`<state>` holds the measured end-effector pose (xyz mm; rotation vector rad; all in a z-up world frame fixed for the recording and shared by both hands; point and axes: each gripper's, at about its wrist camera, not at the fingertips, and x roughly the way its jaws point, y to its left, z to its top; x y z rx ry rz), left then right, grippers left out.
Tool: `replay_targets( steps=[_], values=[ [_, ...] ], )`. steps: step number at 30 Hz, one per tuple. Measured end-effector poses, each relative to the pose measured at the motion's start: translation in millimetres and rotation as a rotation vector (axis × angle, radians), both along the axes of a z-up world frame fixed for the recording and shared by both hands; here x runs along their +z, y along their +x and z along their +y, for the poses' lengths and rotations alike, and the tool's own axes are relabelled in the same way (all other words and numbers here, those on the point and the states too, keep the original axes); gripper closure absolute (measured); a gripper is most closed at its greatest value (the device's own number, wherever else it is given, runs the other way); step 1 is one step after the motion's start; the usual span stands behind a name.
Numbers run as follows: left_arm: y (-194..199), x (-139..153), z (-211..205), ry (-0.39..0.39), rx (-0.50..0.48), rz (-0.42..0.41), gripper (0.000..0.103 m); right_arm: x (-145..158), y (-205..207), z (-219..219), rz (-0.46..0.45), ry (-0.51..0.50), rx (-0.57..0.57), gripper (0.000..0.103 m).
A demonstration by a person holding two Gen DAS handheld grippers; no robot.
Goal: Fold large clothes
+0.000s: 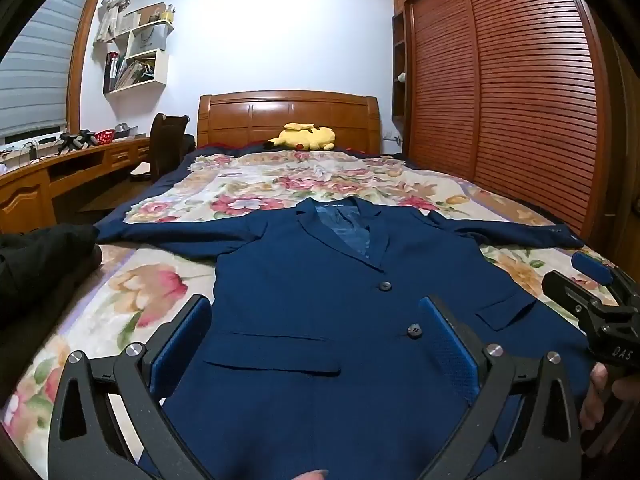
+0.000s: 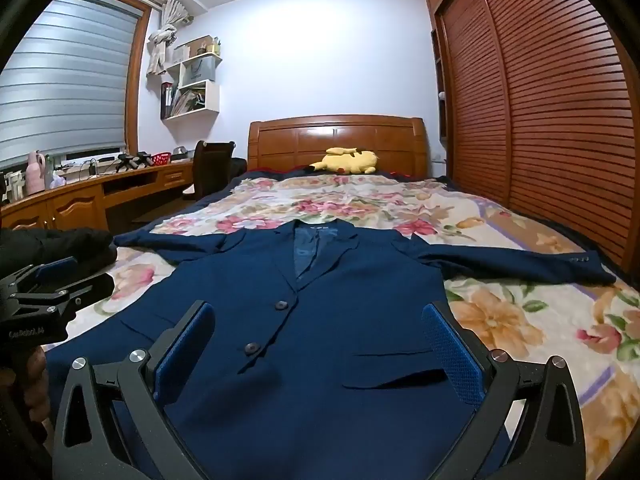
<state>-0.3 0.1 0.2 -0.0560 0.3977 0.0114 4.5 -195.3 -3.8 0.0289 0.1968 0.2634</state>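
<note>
Your left gripper [image 1: 316,332] and right gripper [image 2: 320,336] both hang over the blue jacket [image 1: 340,300] with fingers spread wide, and you have bare floral blanket [image 1: 132,300] beside each hem to slip in. On your left a dark bundle of clothing [image 1: 40,264] lies just beside the left sleeve [image 1: 168,236] and crowds that edge. Beyond the collar the blanket runs free to the yellow plush toy [image 2: 348,162] at the headboard [image 2: 336,140], while the slatted wardrobe doors [image 2: 560,120] wall off the right

Navy blazer [image 1: 320,312] flat, face-up, sleeves outspread
</note>
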Motion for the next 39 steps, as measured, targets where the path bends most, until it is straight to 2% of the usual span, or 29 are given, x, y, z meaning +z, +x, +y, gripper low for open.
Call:
replay_targets(
  steps=[8,9,39],
  values=[
    [9.3,-0.6,0.4,0.014,0.008,0.010,0.000,-0.1,-0.2,0.0,-0.004,0.000,0.001,0.000],
    [-0.2,-1.9,1.1,0.008,-0.003,-0.010,0.000,-0.2,-0.2,0.0,-0.004,0.001,0.001,0.000],
    [-2.4,-0.7,7.2,0.018,0.008,-0.022,0.000,-0.5,-0.9,0.0,-0.002,0.002,0.004,0.000]
  ],
)
